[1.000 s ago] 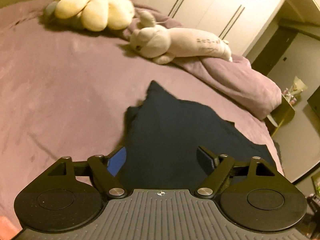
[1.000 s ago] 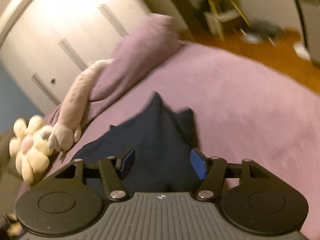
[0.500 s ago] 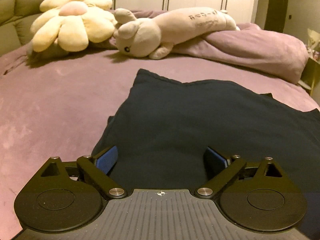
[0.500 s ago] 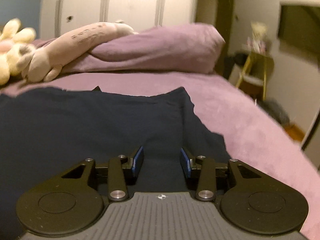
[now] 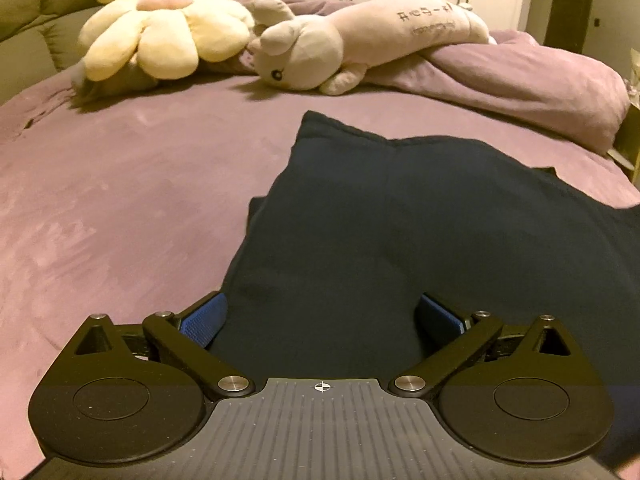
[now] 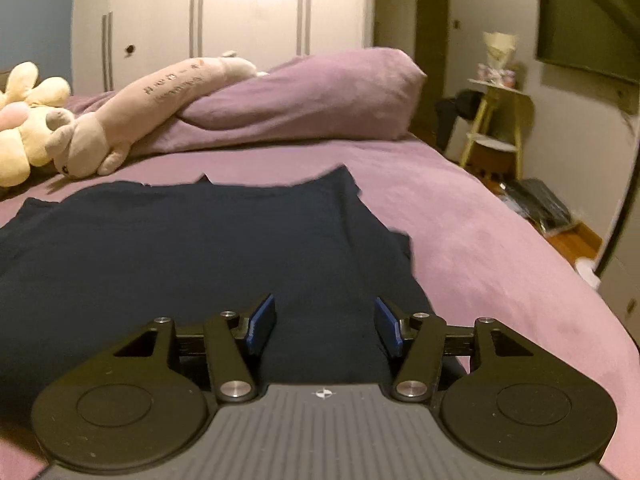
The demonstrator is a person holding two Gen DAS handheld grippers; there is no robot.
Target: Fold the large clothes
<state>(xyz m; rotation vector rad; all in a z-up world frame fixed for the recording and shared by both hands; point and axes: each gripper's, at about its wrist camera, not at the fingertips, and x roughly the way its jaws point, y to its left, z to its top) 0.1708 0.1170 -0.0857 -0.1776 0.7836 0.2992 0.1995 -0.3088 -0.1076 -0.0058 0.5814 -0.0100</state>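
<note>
A dark navy garment [image 5: 420, 220] lies spread flat on the purple bed; it also shows in the right wrist view [image 6: 192, 240]. My left gripper [image 5: 320, 320] is open, low over the garment's near left edge, with its blue pads either side of the cloth. My right gripper [image 6: 322, 326] is open, narrower than the left, low over the garment's near right edge. Neither holds cloth.
A yellow flower plush [image 5: 160, 32] and a long beige animal plush [image 5: 360, 44] lie at the head of the bed [image 5: 100, 200]. A bunched purple duvet [image 6: 304, 104] lies behind the garment. A yellow side table [image 6: 496, 128] stands right of the bed.
Both grippers have dropped low and level to the bed, coming closer to the garment's near edge. The right gripper's jaws have opened a little wider than half a second ago.
</note>
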